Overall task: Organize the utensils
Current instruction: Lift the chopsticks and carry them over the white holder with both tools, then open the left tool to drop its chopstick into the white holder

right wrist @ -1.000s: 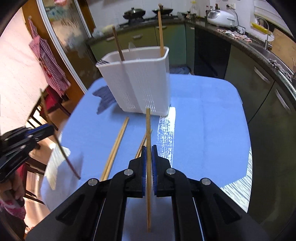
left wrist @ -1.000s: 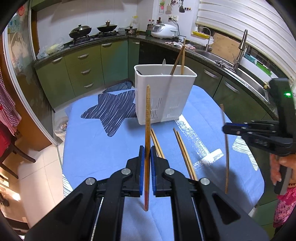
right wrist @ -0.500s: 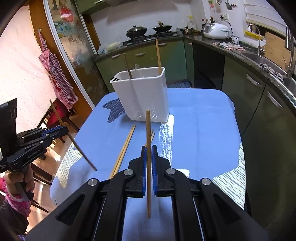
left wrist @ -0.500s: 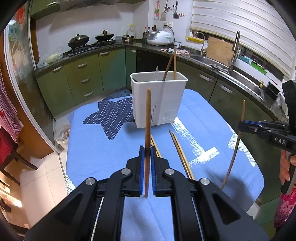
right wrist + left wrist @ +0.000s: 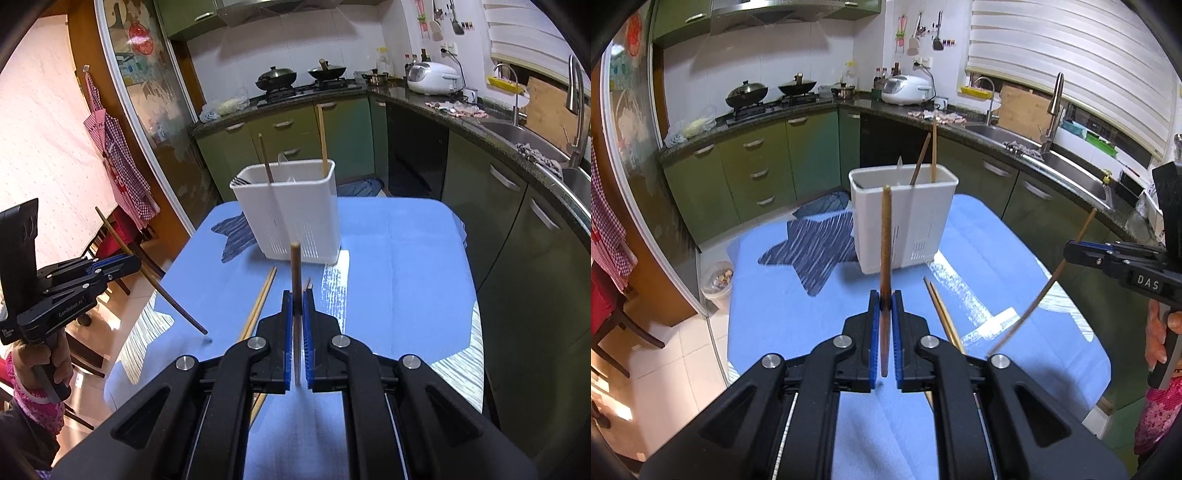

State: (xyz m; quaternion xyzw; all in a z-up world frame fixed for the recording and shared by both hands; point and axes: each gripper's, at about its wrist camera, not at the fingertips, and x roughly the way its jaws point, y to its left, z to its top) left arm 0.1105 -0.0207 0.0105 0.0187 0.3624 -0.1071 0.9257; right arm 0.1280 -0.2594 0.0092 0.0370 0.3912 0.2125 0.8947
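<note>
A white slotted utensil holder (image 5: 903, 218) (image 5: 291, 212) stands at the far side of the blue-clothed table (image 5: 812, 314) (image 5: 406, 266), with two chopsticks (image 5: 932, 151) (image 5: 321, 138) upright in it. My left gripper (image 5: 885, 301) is shut on a dark brown chopstick (image 5: 885, 240), held upright above the cloth. My right gripper (image 5: 297, 299) is shut on a lighter wooden chopstick (image 5: 295, 269), also upright. Each gripper shows in the other's view: the right one (image 5: 1071, 251) at the right edge, the left one (image 5: 133, 264) at the left. Loose chopsticks (image 5: 942, 314) (image 5: 258, 306) lie on the cloth.
Green cabinets and a dark counter with a sink (image 5: 1071, 173) wrap the far and right sides. A stove with pans (image 5: 303, 77) and a rice cooker (image 5: 905, 88) sit on the counter. A person's hand (image 5: 40, 362) holds the left gripper. A bin (image 5: 716, 277) stands on the floor at left.
Both grippers have risen with their chopsticks, so the holder and table look farther and lower. The right gripper's chopstick, seen from the left, now tilts instead of hanging straight.
</note>
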